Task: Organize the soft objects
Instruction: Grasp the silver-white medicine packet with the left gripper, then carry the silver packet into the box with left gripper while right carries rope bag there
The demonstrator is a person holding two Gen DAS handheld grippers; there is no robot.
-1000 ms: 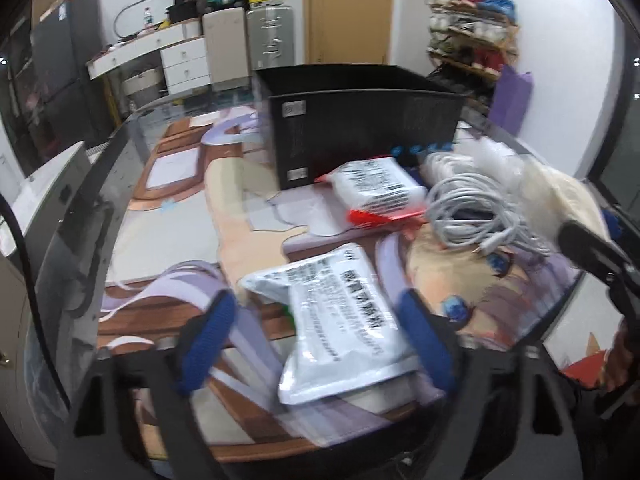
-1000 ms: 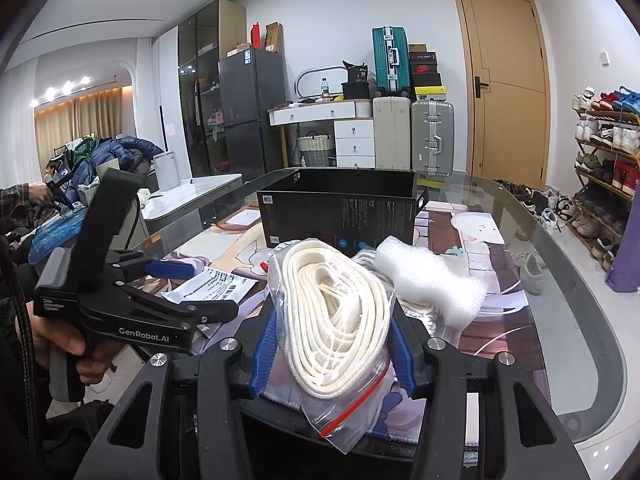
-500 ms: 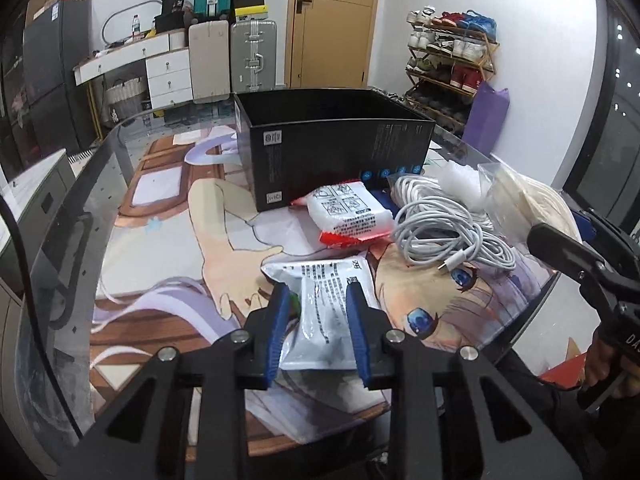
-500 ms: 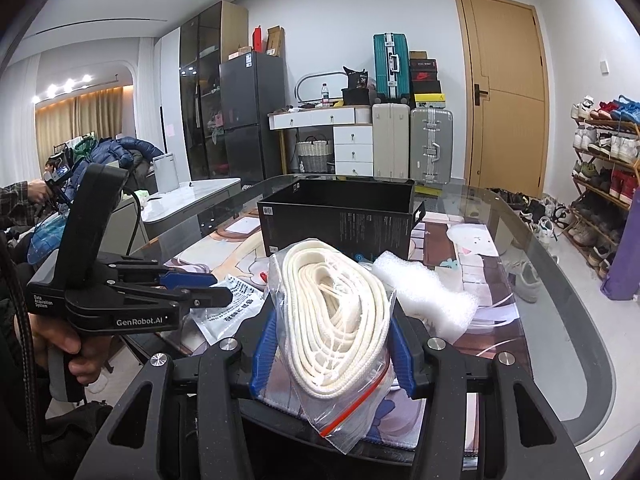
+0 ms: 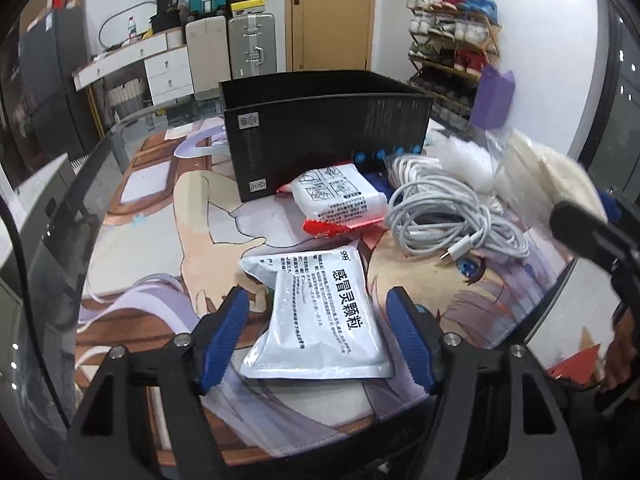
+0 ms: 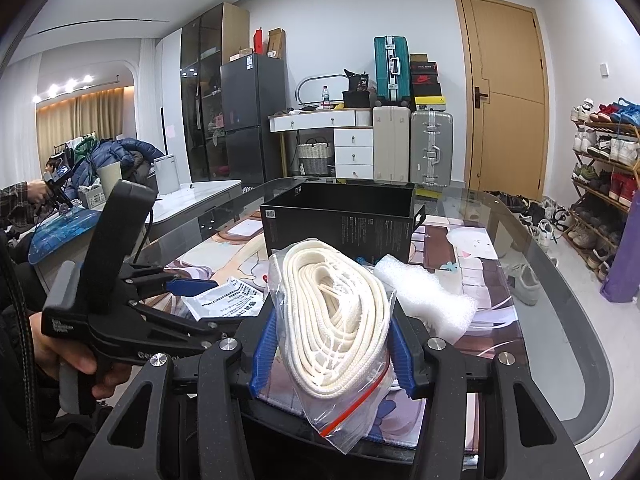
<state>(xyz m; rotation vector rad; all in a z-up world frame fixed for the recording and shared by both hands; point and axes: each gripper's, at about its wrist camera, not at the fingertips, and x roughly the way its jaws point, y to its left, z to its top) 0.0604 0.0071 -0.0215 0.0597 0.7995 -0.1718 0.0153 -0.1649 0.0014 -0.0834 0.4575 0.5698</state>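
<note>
My left gripper (image 5: 318,334) is open, its blue pads either side of a white medicine pouch (image 5: 322,318) lying flat on the printed mat; the pads do not touch it. My right gripper (image 6: 330,346) is shut on a clear zip bag of coiled white rope (image 6: 334,318), held above the table's near edge. The bag also shows at the right edge of the left wrist view (image 5: 552,178). An open black box (image 5: 326,128) stands behind; it shows in the right wrist view too (image 6: 340,226).
A red-and-white packet (image 5: 340,204), a coil of white cable (image 5: 448,216) and a piece of white foam (image 6: 426,298) lie in front of the box. The glass table's rim (image 6: 576,320) curves round the right. A shoe rack (image 5: 456,40) stands by the wall.
My left gripper was open around the pouch, pinched it half a second ago, and is open again now with the pouch lying between its pads. The right gripper keeps hold of the rope bag.
</note>
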